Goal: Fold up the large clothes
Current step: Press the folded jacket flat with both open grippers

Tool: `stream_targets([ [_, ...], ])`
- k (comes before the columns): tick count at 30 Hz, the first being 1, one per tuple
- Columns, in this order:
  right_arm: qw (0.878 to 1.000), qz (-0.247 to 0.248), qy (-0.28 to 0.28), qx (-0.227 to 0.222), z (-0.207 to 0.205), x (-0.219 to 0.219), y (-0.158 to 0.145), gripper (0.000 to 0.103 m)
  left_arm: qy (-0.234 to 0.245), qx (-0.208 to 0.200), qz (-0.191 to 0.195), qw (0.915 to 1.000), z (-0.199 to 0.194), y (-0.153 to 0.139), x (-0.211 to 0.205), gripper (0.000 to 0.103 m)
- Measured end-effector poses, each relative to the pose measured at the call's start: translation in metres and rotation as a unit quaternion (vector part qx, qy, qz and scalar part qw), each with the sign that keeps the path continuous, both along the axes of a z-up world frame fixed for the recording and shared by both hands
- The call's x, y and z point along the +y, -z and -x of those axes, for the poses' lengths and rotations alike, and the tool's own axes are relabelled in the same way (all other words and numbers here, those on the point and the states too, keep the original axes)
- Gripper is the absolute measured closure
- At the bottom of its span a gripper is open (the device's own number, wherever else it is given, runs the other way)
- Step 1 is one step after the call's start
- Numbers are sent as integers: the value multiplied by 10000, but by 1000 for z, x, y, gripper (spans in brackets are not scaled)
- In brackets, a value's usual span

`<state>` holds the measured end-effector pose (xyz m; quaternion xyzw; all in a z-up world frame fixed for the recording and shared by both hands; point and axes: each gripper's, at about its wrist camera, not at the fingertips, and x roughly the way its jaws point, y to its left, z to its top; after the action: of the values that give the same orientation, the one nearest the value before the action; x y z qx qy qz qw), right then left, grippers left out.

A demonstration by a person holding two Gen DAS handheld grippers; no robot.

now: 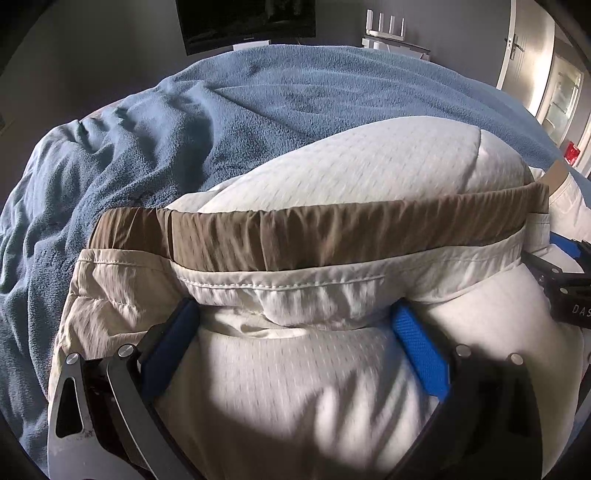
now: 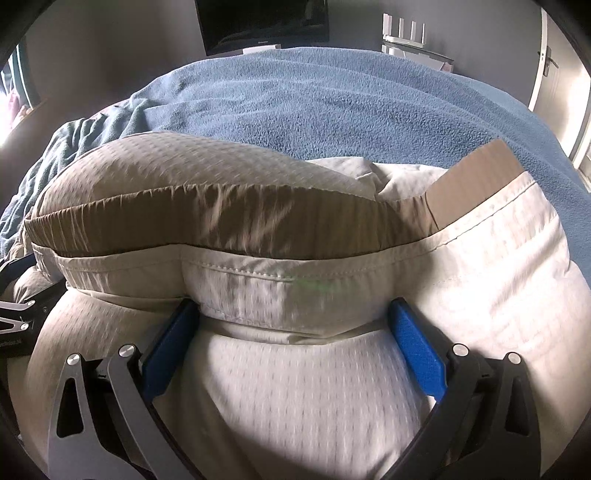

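A large cream garment (image 1: 354, 166) with a mesh lining and a brown band (image 1: 295, 236) along one edge lies bunched on a blue fleece blanket (image 1: 184, 129). My left gripper (image 1: 295, 308) is open, its blue fingers (image 1: 417, 343) spread wide over the stitched cream hem, with fabric bulging between them. The right gripper (image 2: 293, 306) is also open and straddles the same hem of the garment (image 2: 314, 387) further right, below the brown band (image 2: 221, 229). Each gripper shows at the edge of the other's view: the right gripper's body (image 1: 565, 288) and the left gripper's body (image 2: 14, 310).
The blanket (image 2: 332, 103) covers a bed and is rumpled at the left. Beyond it stand a dark screen (image 1: 247, 22), a white router (image 1: 384, 26) on a shelf, and a door (image 1: 517, 44) at the right. A small red object (image 1: 571, 153) sits near the doorway.
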<state>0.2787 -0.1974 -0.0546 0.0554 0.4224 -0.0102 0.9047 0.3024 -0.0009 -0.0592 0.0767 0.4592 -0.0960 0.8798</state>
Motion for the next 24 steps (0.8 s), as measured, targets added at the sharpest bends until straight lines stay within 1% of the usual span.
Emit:
stream_targets([
  [12, 9999, 4, 14, -110, 3, 0, 1, 6, 0, -115, 34, 9999, 3, 0, 1, 5],
  [24, 9993, -63, 42, -371, 11, -1, 2, 6, 13, -341, 168, 9993, 9, 0, 4, 5],
])
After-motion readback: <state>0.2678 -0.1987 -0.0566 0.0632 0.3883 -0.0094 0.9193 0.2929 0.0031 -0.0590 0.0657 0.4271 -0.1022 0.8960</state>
